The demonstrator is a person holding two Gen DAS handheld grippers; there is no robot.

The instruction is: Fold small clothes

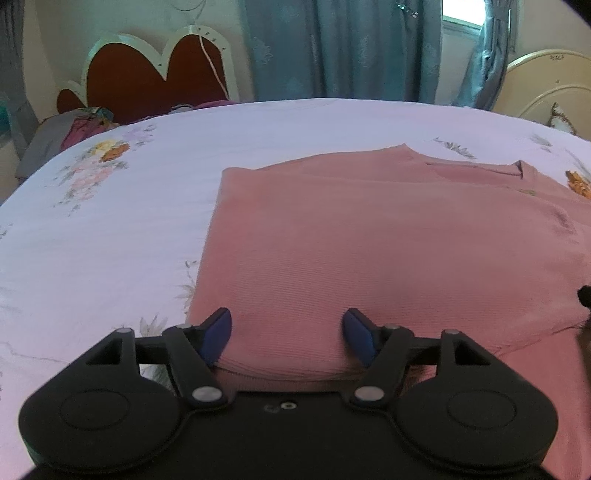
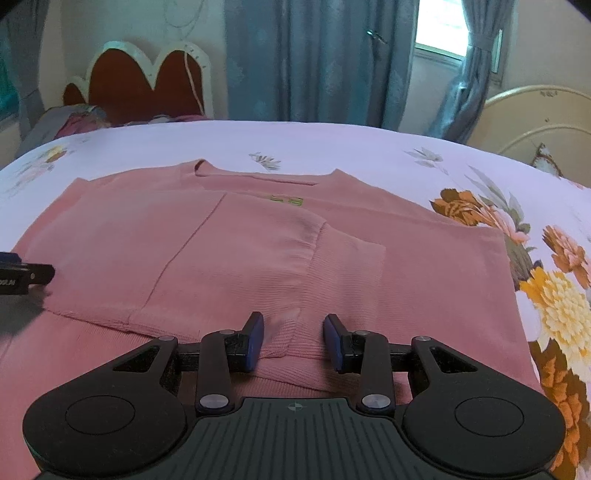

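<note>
the sweater lies flat on the bed, mid-frame; a headboard and curtains stand behind, along the top.

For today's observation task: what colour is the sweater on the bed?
Pink sweater, clearest in the right wrist view.

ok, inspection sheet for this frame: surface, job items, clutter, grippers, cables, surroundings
surface: bed sheet, pale with flower print, smooth.
job's things: pink sweater, lying flat, sleeves folded in over the body.
clutter: heap of clothes at the far left edge.
grippers: left gripper open, hem between its fingers, pads not pressing; right gripper open over the hem.
cables: thin cord hanging down the headboard.
surroundings: blue curtains, window, cream bed frame.
</note>
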